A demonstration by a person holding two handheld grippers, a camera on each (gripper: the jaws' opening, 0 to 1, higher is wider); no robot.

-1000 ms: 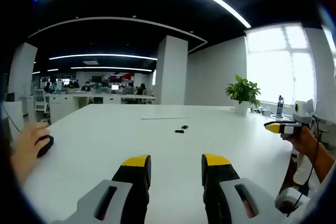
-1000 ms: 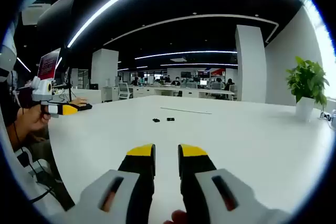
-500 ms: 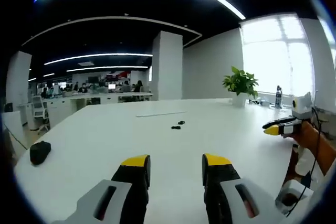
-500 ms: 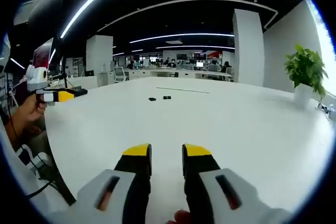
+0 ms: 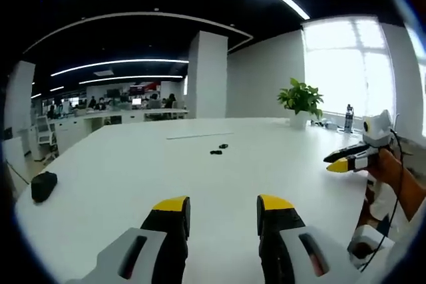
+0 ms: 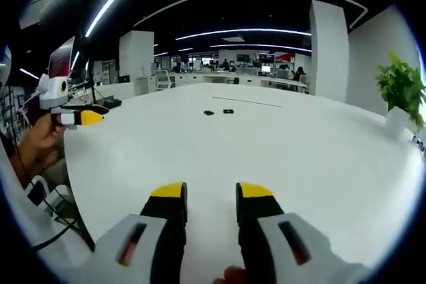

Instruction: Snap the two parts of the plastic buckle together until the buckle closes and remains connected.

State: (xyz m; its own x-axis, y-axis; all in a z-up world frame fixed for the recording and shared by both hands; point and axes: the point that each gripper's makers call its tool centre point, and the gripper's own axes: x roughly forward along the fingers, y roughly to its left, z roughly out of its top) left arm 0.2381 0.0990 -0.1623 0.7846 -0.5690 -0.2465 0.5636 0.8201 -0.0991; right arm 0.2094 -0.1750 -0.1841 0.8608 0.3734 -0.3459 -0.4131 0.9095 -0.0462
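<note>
In the left gripper view, the left gripper rises from the bottom edge with its two yellow-tipped black jaws spread apart and nothing between them. It hovers above a large white table. Well ahead of the jaws, near the middle of the table, lie the two buckle parts, small and dark, close to each other but apart. Beyond them a thin pale strip lies flat on the tabletop. At the table's left edge sits a dark computer mouse. At the far right corner stands a potted plant before a bright window. The right gripper enters from the right side, held in a hand, its yellow tips pointing toward the table.

In the right gripper view, the right gripper rises from the bottom with its jaws parted by a gap and holding nothing, above the same white table. The two buckle parts lie far ahead on the tabletop, side by side and separate, with the thin strip just behind them. The left gripper shows at the left, gripped in a hand; whether its jaws are apart cannot be told from here. The potted plant stands at the right. Office desks and white pillars fill the dim background.
</note>
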